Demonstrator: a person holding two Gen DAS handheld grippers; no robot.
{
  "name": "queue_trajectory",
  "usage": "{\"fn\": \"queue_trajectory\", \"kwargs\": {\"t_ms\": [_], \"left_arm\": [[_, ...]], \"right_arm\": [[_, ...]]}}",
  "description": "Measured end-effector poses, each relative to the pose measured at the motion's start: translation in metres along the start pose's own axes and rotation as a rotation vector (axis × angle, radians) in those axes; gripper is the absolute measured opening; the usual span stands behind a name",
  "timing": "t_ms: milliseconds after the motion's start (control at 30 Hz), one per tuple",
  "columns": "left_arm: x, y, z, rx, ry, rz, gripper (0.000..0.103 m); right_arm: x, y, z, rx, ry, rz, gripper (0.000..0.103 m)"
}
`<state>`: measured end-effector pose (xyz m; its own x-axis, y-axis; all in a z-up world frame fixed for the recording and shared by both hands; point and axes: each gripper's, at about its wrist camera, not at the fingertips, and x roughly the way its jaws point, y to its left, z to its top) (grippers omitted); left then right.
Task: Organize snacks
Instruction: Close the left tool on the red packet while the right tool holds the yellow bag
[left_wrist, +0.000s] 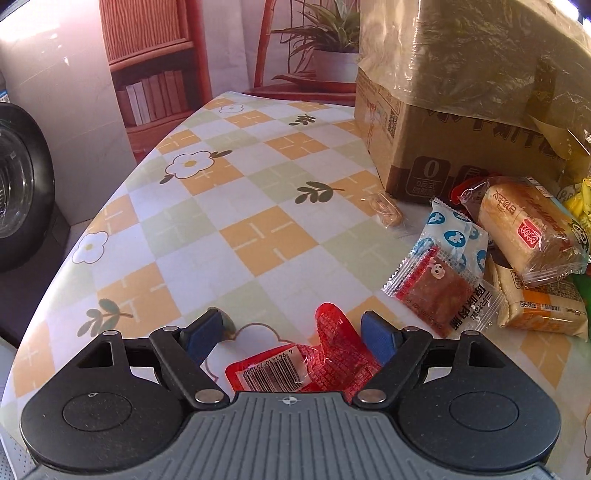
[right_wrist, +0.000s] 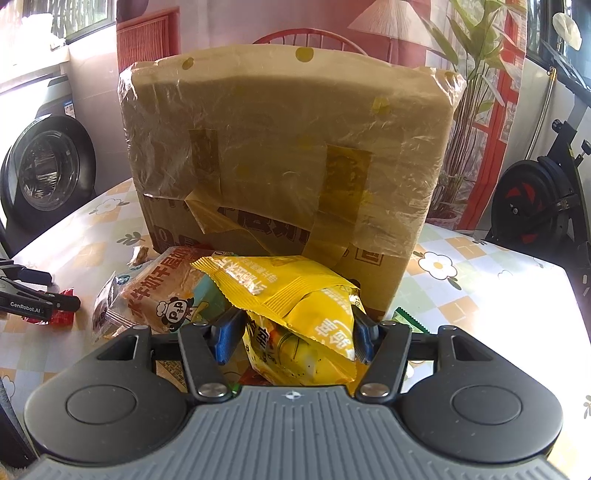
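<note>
Your left tool (left_wrist: 291, 332) hangs released over the bench (left_wrist: 258, 206), its blue pads spread wide with the red sachet (left_wrist: 325, 354) lying flat between them, nearer the right pad and seemingly clear of both. That sachet looks thin, light and crinkly; its glossy film will likely slip, so take it across the middle of the body where the fill gives some thickness, not by the flat sealed edge, and press down to the cloth before you close. Your right tool (right_wrist: 291, 332) is clenched partway on the yellow chip bag (right_wrist: 295, 317): both pads appear to bear on its sides and it bulges up between them. Judge that bag as puffy, air-filled and fragile inside, so a soft squeeze low on the pillow should do. The rest of the snacks, a bread roll pack (left_wrist: 524, 236) and a small meat snack packet (left_wrist: 439, 291), lie ahead and to the right of your left tool, just before the taped cardboard box (right_wrist: 288, 155), which stands directly ahead of your right tool.
</note>
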<state>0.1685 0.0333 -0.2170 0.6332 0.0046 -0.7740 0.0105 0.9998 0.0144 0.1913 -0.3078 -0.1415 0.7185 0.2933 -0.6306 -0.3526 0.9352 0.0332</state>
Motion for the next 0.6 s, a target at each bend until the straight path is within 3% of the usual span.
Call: {"fn": "queue_trajectory", "kwargs": {"t_ms": [133, 233, 367, 433, 600], "left_arm": [[-0.019, 0.018, 0.004, -0.048, -0.053, -0.079, 0.083], [-0.031, 0.02, 0.003, 0.013, -0.076, -0.101, 0.082], [-0.039, 0.008, -0.011, 0.151, -0.057, -0.186, 0.082], [-0.039, 0.001, -0.018, 0.206, -0.052, -0.184, 0.083], [-0.021, -0.002, -0.019, 0.211, -0.03, -0.103, 0.083]], "right_arm": [[-0.001, 0.001, 0.0, -0.004, -0.005, 0.005, 0.061], [-0.001, 0.002, 0.0, -0.006, -0.007, 0.006, 0.061], [-0.001, 0.002, 0.0, -0.003, -0.008, 0.008, 0.061], [-0.001, 0.001, -0.001, -0.003, -0.008, 0.011, 0.061], [-0.001, 0.0, -0.001, 0.005, -0.007, 0.01, 0.061]]}}
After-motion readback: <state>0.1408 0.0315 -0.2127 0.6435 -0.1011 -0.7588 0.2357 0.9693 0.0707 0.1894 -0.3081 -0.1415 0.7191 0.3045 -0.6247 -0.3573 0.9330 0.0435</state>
